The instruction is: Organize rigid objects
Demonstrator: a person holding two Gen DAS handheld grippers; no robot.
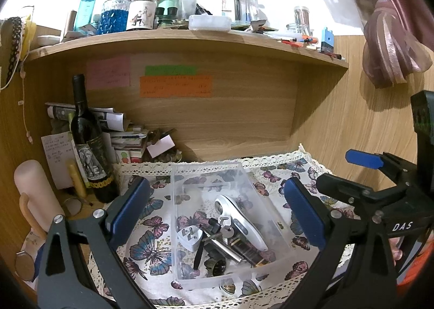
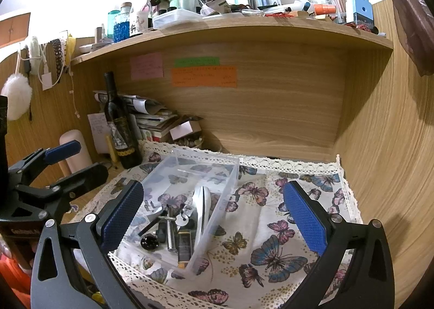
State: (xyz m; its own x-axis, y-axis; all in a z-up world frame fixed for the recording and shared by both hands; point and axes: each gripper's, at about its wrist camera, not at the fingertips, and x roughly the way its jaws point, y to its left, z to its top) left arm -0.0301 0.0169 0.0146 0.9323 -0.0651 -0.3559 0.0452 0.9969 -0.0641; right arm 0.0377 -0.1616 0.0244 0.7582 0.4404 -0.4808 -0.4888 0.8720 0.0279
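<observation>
Left gripper [image 1: 217, 214]: spread wide, empty, hanging above the clear plastic bin [image 1: 279, 216]. Right gripper [image 2: 214, 214]: likewise released, holding nothing, blue pads [image 2: 303, 216] either side of the butterfly cloth [image 2: 274, 252].

Bin resting on the cloth, long axis running from the near edge toward the back wall of the wooden desk [image 2: 271, 119]. Inside, crowded at the near end: silver-white handheld device [image 1: 240, 220], long axis roughly along the bin, rounded head toward the far end; white plug adapter [image 1: 190, 238], prongs up; key [image 1: 226, 230]; metal cylinder [image 1: 225, 248]; dark lighter-like item [image 1: 248, 253], lying lengthwise. Far end of the bin bare.

Left wrist view only: adapter seen clearly, the device from its broad top face, and the right gripper off to the right. Right wrist view only: the device edge-on, leaning against the bin's right wall; a black faceted knob [image 2: 148, 241]; open cloth to the right of the bin; the left gripper at left.

Wine bottle [image 1: 89, 143] upright, left of the bin.
</observation>
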